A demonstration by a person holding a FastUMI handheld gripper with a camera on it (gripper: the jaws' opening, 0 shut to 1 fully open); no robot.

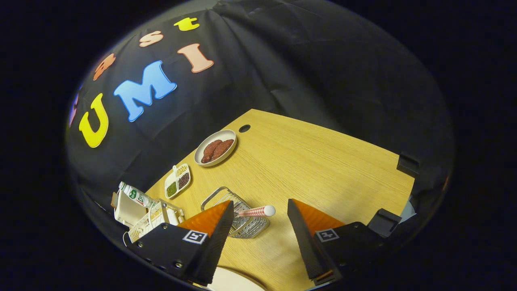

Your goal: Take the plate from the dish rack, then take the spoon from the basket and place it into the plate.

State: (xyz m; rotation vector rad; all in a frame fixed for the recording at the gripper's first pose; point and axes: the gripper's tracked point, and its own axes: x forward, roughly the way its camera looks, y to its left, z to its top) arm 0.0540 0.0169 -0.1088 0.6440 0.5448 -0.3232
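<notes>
Desk [323,161]: light wood-grain top, one round dark cable hole [244,128] near its far corner. Black clamps [407,165] grip the desk's edge at two places, a second clamp [383,220] nearer the camera. Booth wall [303,60]: black cloth, creased and folded, hanging behind the desk on both far sides. Light: even on the desk, dim on the cloth.

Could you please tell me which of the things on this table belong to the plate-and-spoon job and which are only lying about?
For the job: dish rack; wire basket with the spoon in it; plate below the open gripper.

Lying about: dish of brown food; divided tray; carton.
</notes>
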